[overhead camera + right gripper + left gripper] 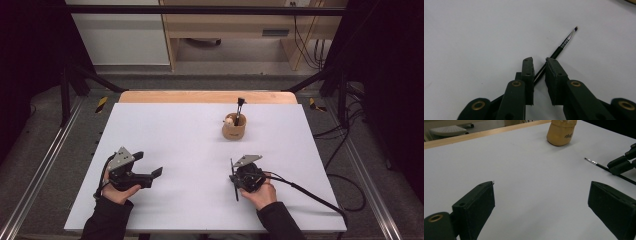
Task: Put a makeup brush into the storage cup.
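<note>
A thin black paintbrush (564, 43) lies flat on the white surface (190, 150), near the front edge on the person's right side. Its fine bristle tip points away from the hand, and its dark handle runs back between the two black fingers of the right gripper (539, 65). Those fingers have narrowed around the handle with a slim gap left between them; whether the pads actually press on the handle cannot be told. In the high view the brush (234, 180) appears as a short dark line beside the right gripper (239, 175), which a hand holds low over the surface.

Farther back, well apart from the brush, a small tan wooden cup (234, 127) stands upright on the surface with a dark-handled tool (240, 107) sticking up out of it.

On the person's left side, the left gripper (150, 172) rests in the other hand near the front edge, well apart from the brush. Its fingers (476, 205) are spread wide with only bare white surface between them.
</note>
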Available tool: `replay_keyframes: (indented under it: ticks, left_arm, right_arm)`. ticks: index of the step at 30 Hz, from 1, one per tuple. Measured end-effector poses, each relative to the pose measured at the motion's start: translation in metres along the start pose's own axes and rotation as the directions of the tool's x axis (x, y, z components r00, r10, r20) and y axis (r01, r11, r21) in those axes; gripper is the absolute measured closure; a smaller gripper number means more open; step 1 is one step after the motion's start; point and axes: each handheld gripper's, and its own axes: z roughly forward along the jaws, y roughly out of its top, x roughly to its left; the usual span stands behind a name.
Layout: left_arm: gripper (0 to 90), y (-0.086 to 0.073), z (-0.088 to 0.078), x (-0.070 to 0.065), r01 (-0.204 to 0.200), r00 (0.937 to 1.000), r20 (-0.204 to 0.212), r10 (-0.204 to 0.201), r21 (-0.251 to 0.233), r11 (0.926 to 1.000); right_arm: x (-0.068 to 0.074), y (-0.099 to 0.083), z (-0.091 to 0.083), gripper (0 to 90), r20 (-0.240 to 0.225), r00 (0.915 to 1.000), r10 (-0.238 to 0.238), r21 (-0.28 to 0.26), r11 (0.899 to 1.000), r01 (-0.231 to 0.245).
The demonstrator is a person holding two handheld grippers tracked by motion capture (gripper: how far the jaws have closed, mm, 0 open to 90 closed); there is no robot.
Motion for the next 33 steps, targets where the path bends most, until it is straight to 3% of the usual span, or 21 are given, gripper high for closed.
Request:
replay_keyframes:
  ticks: [6,10,16,20,26,33]
  left_arm:
    - [6.5,0.0,0.0001,0.0,0.0,1.0,0.001,0.0,0.001,1.0]
    - [6.5,-0.0001,0.0,0.0,0.0,1.0,0.0,0.0,0.001,1.0]
    - [6.5,0.0,-0.0002,0.0,0.001,1.0,0.0,-0.001,0.0,1.0]
    - [6.5,0.0,0.0001,-0.0002,-0.001,1.0,0.001,0.001,0.002,1.0]
    - [6.5,-0.0001,0.0002,-0.0001,-0.002,1.0,0.002,0.002,0.003,1.0]
    - [6.5,-0.0001,0.0,0.0,0.0,1.0,0.002,0.0,0.001,1.0]
  right_arm:
    - [-0.0031,-0.0003,-0.0031,80.3,0.011,0.9997,0.022,0.013,1.0,-0.022]
    - [-0.004,-0.0008,-0.0031,78.8,0.043,0.9987,0.026,0.02,0.999,-0.027]
    - [-0.0047,-0.0016,-0.0032,78.8,0.042,0.9983,0.041,0.024,0.999,-0.042]
    - [-0.0045,-0.0016,-0.0031,80.4,0.042,0.9983,0.041,0.018,0.999,-0.042]
    - [-0.0046,-0.002,-0.0038,82.3,0.034,0.9994,-0.009,0.008,1.0,0.009]
    - [-0.004,-0.0024,-0.0022,79.7,0.042,0.999,0.014,0.01,1.0,-0.014]
